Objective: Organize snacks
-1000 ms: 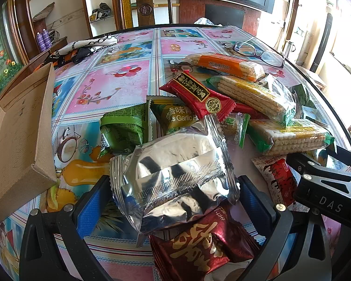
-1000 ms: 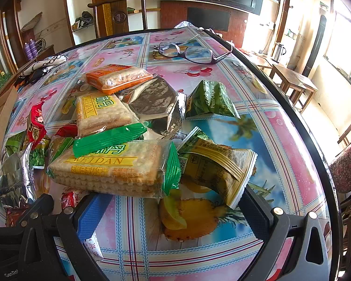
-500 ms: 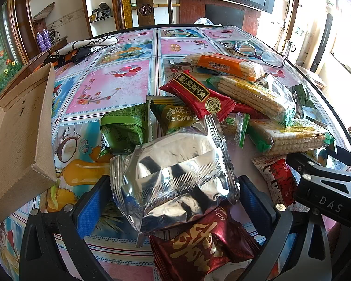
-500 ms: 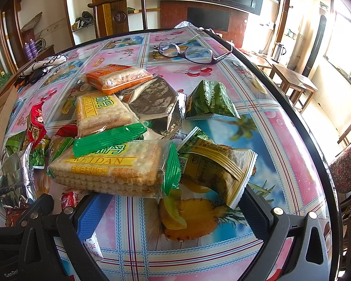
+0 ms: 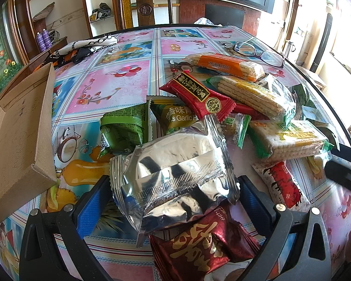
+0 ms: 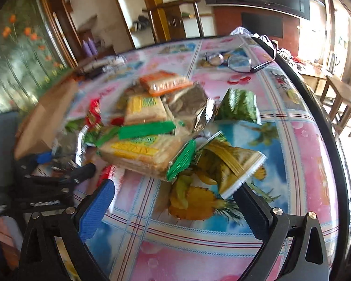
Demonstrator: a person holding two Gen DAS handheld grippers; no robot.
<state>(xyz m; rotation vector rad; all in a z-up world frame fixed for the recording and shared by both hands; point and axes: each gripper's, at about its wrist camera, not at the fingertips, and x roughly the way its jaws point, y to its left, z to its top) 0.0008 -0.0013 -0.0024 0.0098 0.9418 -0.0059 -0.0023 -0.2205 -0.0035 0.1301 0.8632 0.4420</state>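
Silver pack (image 5: 177,180) is sitting between my left gripper's (image 5: 173,201) wide-open pads w/o contact, atop the snack heap mid-table, box (image 5: 18,138) just left for sorting. I'm swinging the right gripper (image 6: 173,208), also open & just closing a bit on nothing, toward the yellow pack (image 6: 234,164).

Daylight floods from blown-out windows (image 5: 344,35) at right; the crinkled silver foil packet (image 5: 175,178) glares; right-wrist view motion-blurred, fisheye edges bowed.
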